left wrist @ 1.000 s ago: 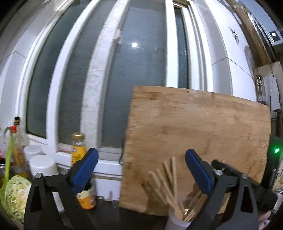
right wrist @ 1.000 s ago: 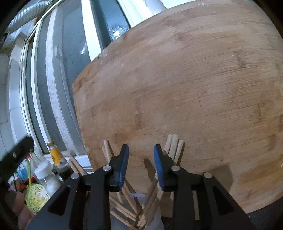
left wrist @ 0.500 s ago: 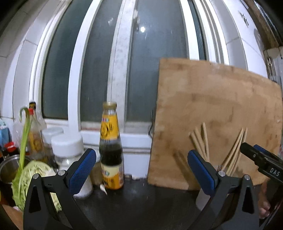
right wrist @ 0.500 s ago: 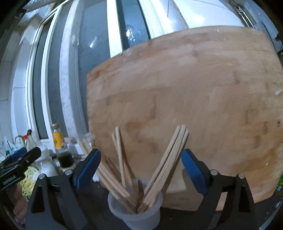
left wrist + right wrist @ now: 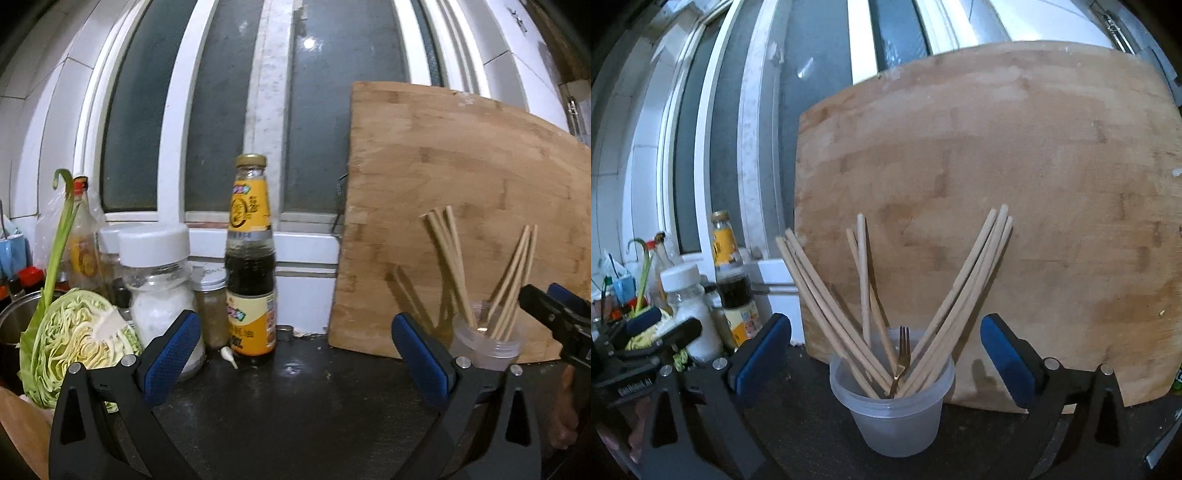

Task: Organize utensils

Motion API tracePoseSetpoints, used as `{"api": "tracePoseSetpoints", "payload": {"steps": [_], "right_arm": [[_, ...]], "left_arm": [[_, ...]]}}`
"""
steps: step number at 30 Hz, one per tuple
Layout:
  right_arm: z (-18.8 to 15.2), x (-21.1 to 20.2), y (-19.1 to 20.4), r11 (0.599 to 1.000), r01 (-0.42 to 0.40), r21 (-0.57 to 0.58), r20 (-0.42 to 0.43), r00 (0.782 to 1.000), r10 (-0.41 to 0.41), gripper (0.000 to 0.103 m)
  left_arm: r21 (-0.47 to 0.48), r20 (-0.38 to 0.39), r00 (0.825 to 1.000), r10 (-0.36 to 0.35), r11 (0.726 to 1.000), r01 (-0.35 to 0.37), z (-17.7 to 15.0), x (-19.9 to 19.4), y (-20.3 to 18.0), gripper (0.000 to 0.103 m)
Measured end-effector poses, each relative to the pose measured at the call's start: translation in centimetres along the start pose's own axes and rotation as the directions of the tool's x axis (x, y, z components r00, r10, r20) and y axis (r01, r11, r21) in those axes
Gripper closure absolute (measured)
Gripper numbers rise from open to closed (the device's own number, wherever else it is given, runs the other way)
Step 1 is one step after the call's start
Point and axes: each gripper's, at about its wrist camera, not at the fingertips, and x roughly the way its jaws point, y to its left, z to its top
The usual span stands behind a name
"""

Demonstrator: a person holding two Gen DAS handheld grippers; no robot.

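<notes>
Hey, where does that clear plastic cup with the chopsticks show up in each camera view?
Left wrist view: the plastic cup sits at the far right, low, on the dark counter, behind this tool's right finger.
Right wrist view: the plastic cup stands bottom centre, between the tool's two blue pads, chopsticks fanning out of it.
Shared landmark: the wooden cutting board leaning upright right behind the cup.

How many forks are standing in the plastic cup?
1. A single gold fork stands tines-up in the middle of the plastic cup, between the leaning chopsticks; shorter utensils could be hidden behind them.
</notes>
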Motion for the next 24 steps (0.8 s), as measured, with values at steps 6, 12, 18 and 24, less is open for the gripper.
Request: {"api": "tracePoseSetpoints", "payload": {"steps": [6,12,18,24], "right_arm": [[-0.3,0.0,1.0,0.998,0.013,-0.055,0.015,1.000,-0.012,0.000],[-0.4,0.6,0.6,0.999,0.012,-0.038,-0.001,1.000,-0.012,0.000],[-0.7,0.8,1.1,0.997,0.032,-0.070,0.007,0.999,-0.032,0.000],[-0.8,0.7,1.3,0.996,0.040,-0.082,0.020,0.999,-0.038,0.000]], "left_arm": [[0.003,-0.023,1.000,0.002,1.000,-0.002,-0.1,0.7,0.3,0.001],[0.011,-0.013,1.000,0.006,1.000,-0.006,-0.2,0.5,0.0,0.001],[0.010,-0.011,1.000,-0.001,1.000,0.001,-0.4,0.5,-0.2,0.001],[0.008,-0.014,1.000,-0.002,1.000,0.002,-0.5,0.5,-0.2,0.001]]}}
